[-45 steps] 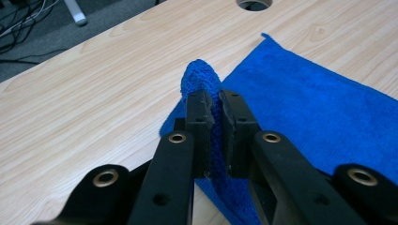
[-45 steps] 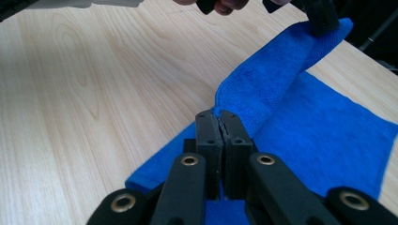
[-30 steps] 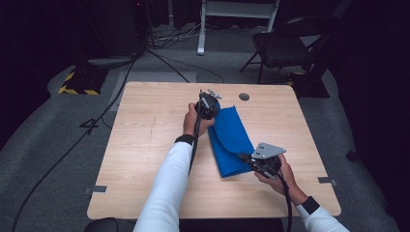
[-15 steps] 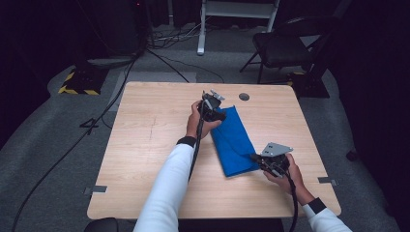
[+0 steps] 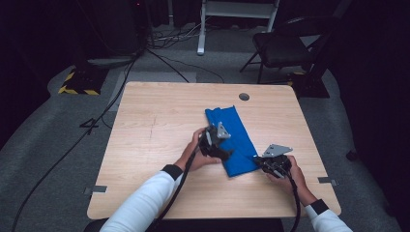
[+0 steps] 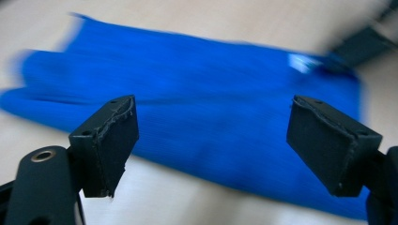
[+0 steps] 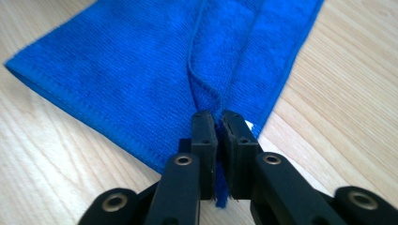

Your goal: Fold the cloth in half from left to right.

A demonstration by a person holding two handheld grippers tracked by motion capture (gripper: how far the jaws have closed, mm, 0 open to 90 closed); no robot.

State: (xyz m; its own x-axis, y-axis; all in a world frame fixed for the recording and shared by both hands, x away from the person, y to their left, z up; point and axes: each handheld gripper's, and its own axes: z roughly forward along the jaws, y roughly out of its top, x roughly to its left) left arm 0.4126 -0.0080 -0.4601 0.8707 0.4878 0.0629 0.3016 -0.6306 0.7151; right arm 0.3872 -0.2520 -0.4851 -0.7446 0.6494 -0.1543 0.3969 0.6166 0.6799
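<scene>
We see the right gripper pinching the blue cloth on the tabletop; the left gripper, jaws just opened wide, hovers above it.

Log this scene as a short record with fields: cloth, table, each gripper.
cloth: blue, folded into a long strip, flat on the table
table: light wood, round hole near the far edge
left gripper: jaws wide apart, just been opening, nothing between them, above the cloth's near half
right gripper: jaws pinch a fold of the cloth at its near corner, though they have just been opening a little
cloth tag: small white patch, blurred
</scene>
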